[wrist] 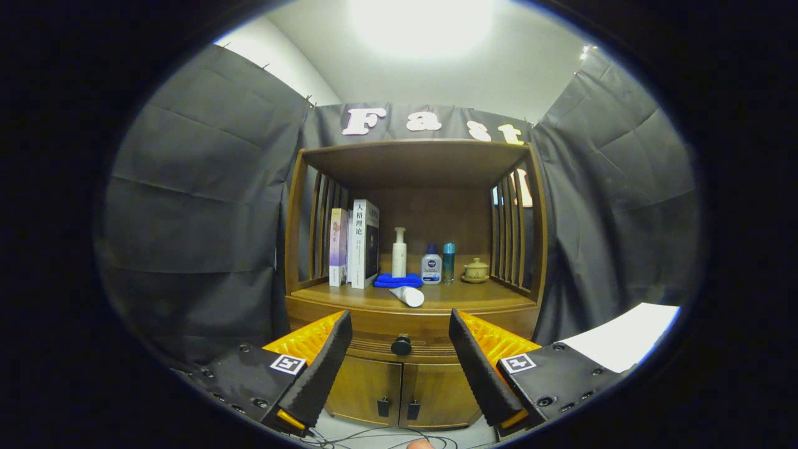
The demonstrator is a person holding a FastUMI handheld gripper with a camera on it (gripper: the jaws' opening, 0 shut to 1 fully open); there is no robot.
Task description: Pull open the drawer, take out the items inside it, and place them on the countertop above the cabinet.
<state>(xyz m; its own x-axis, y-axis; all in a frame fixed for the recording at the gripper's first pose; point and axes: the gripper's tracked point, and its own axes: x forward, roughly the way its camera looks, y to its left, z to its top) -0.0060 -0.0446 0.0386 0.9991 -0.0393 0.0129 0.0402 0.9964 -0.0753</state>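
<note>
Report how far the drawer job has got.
Done: nothing shows as done; the drawer looks closed, its knob untouched. In hand: the gripper is open, fingers either side of the knob, short of it. Left: pull it open, lift the contents onto the countertop, where a white tube already lies.

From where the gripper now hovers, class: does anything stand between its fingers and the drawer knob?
Nothing visible does. The gripper is open, and the drawer knob sits in the gap just ahead of the fingers, with no object in front of it.
</note>
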